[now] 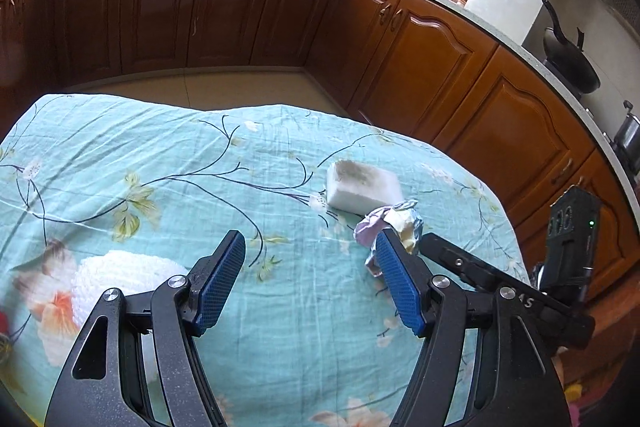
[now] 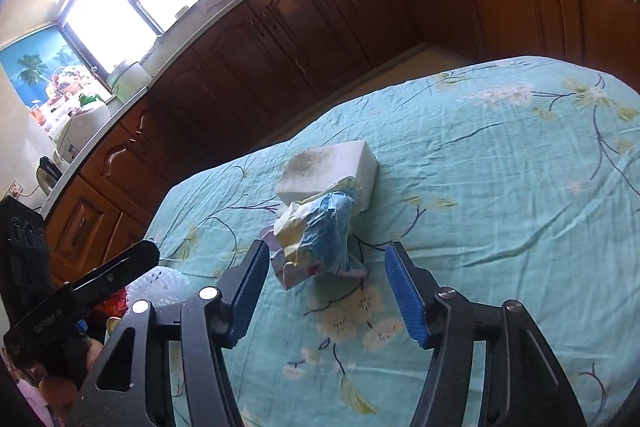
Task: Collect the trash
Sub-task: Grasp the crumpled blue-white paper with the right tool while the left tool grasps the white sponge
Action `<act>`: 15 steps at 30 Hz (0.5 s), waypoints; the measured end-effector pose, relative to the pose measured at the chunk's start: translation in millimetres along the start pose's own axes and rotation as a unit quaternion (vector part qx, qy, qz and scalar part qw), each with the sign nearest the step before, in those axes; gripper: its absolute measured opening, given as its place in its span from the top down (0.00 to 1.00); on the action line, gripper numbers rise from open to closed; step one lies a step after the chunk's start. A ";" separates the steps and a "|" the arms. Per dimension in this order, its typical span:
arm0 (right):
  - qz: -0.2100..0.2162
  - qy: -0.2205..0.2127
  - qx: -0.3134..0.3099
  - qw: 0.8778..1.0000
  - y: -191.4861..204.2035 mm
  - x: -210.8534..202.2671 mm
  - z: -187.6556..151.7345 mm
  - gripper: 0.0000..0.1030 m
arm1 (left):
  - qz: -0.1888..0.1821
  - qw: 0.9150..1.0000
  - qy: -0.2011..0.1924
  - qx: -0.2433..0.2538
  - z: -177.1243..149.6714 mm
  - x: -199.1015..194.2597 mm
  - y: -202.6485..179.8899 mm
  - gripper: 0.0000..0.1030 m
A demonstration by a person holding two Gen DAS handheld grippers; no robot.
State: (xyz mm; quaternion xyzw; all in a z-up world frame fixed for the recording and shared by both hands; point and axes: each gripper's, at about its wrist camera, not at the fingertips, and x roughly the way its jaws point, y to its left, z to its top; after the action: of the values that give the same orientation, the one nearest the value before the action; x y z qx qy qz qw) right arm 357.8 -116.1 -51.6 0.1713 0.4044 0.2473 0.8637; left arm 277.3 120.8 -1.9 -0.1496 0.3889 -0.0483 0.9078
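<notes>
Just one wrapper point(image 2: 316, 239), one sponge point(image 2: 328, 171)

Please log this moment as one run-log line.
left gripper: open, empty | right gripper: open, nearing crumpled wrapper | foam block: on tablecloth

A crumpled wad of thin wrapper trash in pale yellow, blue and lilac point(image 2: 316, 239) lies on the teal floral tablecloth, bunched up with its loose folds standing off the cloth. Touching it at its 12 o'clock side in the right wrist view is a white rectangular foam block point(image 2: 330, 173), lying flat, with a grey-brown smudge on its top face.
</notes>
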 end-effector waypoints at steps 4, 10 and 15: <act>0.016 0.018 0.011 1.000 -4.6 16.8 4.8 0.81 | 0.000 1.000 0.011 0.014 9.3 15.6 -10.2 0.30; 0.023 -0.013 0.013 1.000 -17.1 -32.1 -12.2 0.87 | 0.007 0.998 0.036 0.047 13.9 50.8 -37.9 0.26; 0.011 -0.030 0.032 0.999 -43.9 -78.7 -33.9 0.87 | 0.017 0.996 0.046 0.078 16.0 83.5 -66.2 0.21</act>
State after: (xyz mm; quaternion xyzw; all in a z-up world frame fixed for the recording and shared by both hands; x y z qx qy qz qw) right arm 300.6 -193.4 -45.9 0.2103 0.3837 0.2382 0.8671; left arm 348.6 44.6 -28.8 -0.0696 0.4281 -0.0703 0.8983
